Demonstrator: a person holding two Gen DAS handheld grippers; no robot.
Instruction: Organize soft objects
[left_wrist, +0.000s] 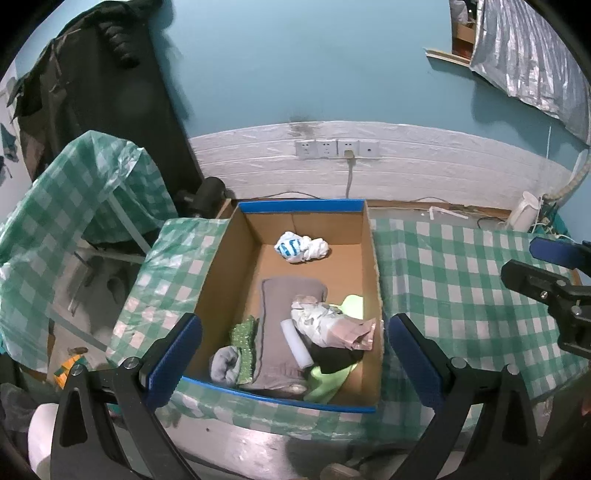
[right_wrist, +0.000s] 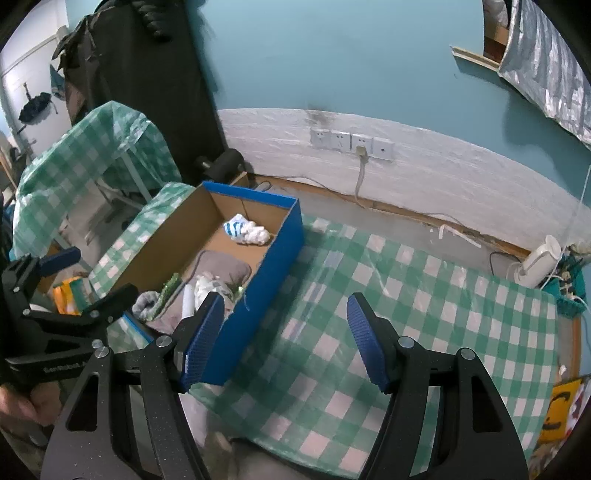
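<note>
Both grippers stand open and empty: my left gripper (left_wrist: 295, 356) hangs over the box (left_wrist: 299, 205), my right gripper (right_wrist: 286, 341) over the bare table (right_wrist: 424, 295) beside it. Soft clothes (left_wrist: 280, 332) lie heaped at the box's near end, a white bundle (left_wrist: 303, 247) apart at the far end. I judge them light and limp; pinch a raised fold.
</note>
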